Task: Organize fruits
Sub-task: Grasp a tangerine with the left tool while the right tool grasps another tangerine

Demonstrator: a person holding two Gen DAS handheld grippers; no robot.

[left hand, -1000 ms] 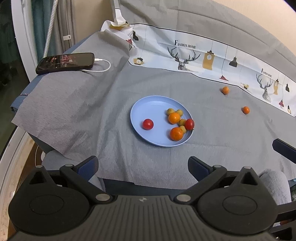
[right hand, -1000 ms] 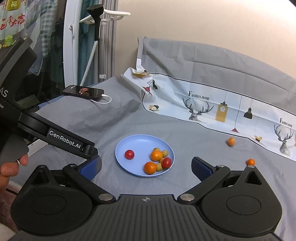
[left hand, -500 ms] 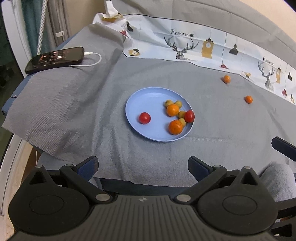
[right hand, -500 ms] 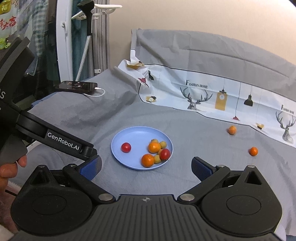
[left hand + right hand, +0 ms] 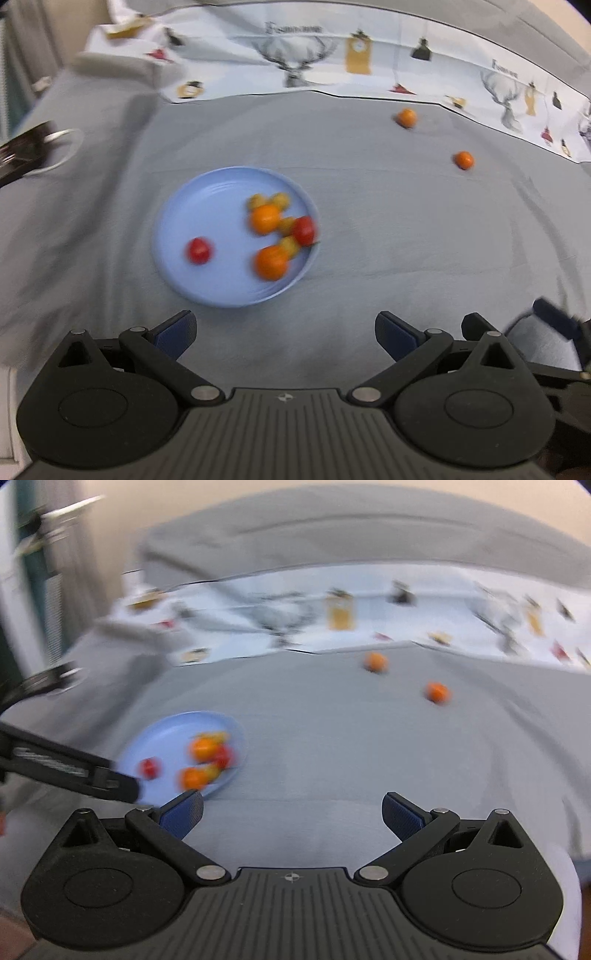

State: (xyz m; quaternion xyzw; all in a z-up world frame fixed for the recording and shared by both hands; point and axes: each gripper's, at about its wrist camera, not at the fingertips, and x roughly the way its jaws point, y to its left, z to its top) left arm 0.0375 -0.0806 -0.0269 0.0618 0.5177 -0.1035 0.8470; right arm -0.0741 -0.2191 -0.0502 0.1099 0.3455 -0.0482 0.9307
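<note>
Blue plate (image 5: 221, 206) on grey cloth (image 5: 369, 229), holding red, orange and yellow fruits; two loose oranges (image 5: 406, 118) (image 5: 463, 160) at 1 o'clock, well apart from plate. Left gripper (image 5: 284, 325) and right gripper (image 5: 291, 808): jaws spread, empty, above cloth.

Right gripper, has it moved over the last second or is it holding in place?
Yes. The right gripper has swung right: the blue plate, once centred, now sits left of its fingers.
</note>
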